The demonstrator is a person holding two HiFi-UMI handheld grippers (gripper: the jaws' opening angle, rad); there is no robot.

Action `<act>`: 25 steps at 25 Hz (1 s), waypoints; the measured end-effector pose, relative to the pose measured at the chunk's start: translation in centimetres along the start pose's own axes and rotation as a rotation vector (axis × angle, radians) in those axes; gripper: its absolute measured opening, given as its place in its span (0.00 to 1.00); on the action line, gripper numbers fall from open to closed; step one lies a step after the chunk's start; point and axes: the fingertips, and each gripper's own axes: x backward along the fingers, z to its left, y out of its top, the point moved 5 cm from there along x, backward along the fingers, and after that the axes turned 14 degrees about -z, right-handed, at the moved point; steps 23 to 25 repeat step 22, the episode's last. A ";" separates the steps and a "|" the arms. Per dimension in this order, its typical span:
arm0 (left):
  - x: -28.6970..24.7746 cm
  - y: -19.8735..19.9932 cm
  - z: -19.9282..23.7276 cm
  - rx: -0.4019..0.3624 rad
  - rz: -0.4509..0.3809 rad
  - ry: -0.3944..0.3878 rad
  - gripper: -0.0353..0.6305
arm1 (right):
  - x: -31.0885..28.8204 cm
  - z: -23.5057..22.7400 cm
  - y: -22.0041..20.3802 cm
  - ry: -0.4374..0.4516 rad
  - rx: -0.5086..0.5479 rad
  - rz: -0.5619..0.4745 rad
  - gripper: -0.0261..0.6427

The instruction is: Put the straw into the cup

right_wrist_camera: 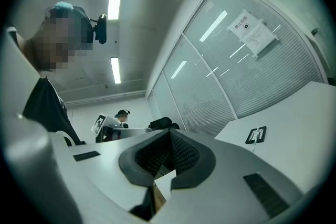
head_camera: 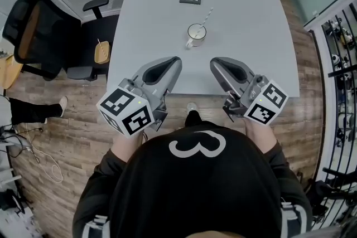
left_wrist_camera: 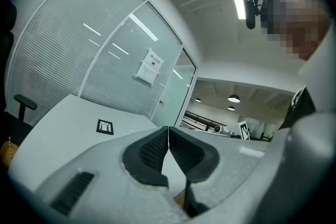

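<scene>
A grey table [head_camera: 245,58] fills the middle of the room, and a black office chair [head_camera: 39,30] stands off its left side. The person's black top carries a white "3" [head_camera: 198,145]. A paper notice [left_wrist_camera: 149,68] hangs on the glass wall, its print too small to read. The left gripper [head_camera: 175,60] and right gripper [head_camera: 214,63] hover at the table's near edge, each with jaws pressed together on nothing. Farther in sits the white cup [head_camera: 196,33]. The striped straw [head_camera: 208,15] lies just beyond it, well apart from both grippers.
</scene>
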 end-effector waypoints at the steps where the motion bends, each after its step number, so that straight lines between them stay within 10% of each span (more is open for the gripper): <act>1: 0.4 0.1 -0.4 -0.006 -0.004 -0.005 0.08 | 0.2 0.5 0.0 0.001 0.001 -0.001 0.06; 25: 3.6 0.4 -4.2 -0.057 -0.035 -0.046 0.08 | 2.7 5.4 0.7 -0.003 0.064 -0.003 0.06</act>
